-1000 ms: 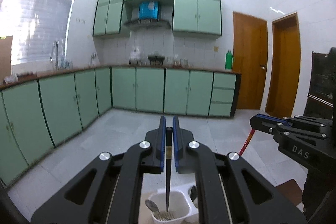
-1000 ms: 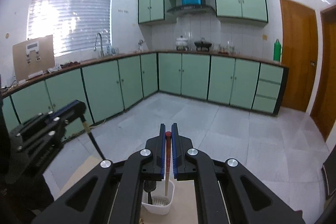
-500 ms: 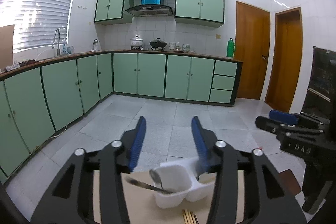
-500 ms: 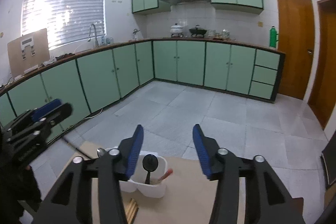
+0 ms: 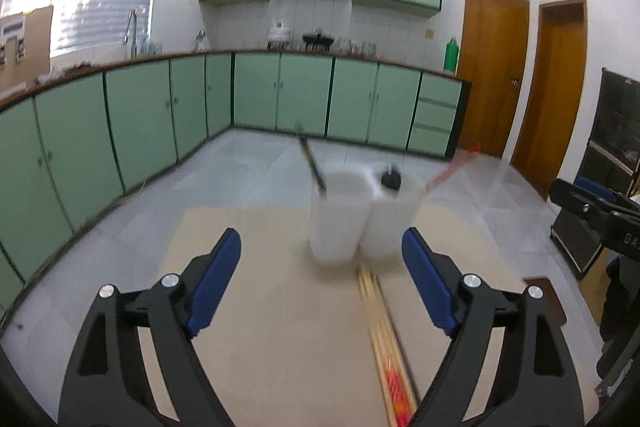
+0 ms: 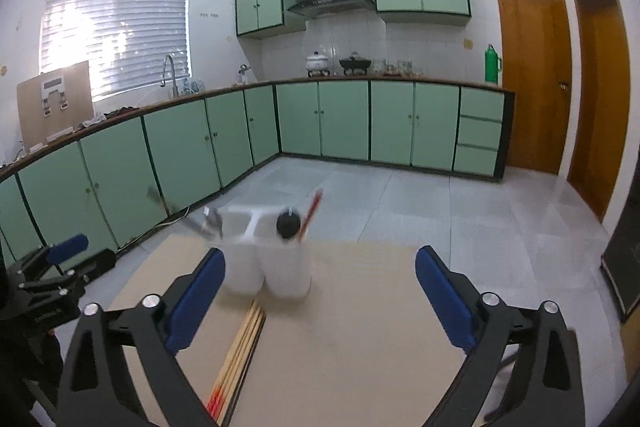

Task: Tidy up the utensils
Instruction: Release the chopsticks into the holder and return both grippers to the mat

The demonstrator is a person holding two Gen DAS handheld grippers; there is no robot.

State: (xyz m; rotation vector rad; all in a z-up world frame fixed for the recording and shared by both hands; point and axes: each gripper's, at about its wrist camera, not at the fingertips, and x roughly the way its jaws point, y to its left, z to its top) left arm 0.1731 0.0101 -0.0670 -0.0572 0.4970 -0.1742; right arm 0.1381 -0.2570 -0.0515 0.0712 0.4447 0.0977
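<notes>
A white two-compartment utensil holder [image 5: 362, 217] stands near the far edge of a tan table [image 5: 280, 327]; it also shows in the right wrist view [image 6: 266, 259]. A dark utensil handle [image 5: 313, 165] leans in its left cup. A black ladle [image 5: 391, 179] and a red-tipped chopstick [image 5: 452, 169] stick out of its right cup. Several wooden chopsticks with red ends [image 5: 384, 339] lie on the table in front of it. My left gripper [image 5: 320, 287] is open and empty, short of the holder. My right gripper [image 6: 318, 297] is open and empty too.
Green kitchen cabinets [image 6: 320, 125] run along the far and left walls, with tiled floor [image 6: 440, 203] beyond the table. Two wooden doors [image 6: 532, 75] are at the right. A dark cabinet [image 5: 616, 163] stands to the right of the table.
Both grippers opened and let go of their utensils into the holder, then pulled back and lowered. More of the table and the lying chopsticks show now.
</notes>
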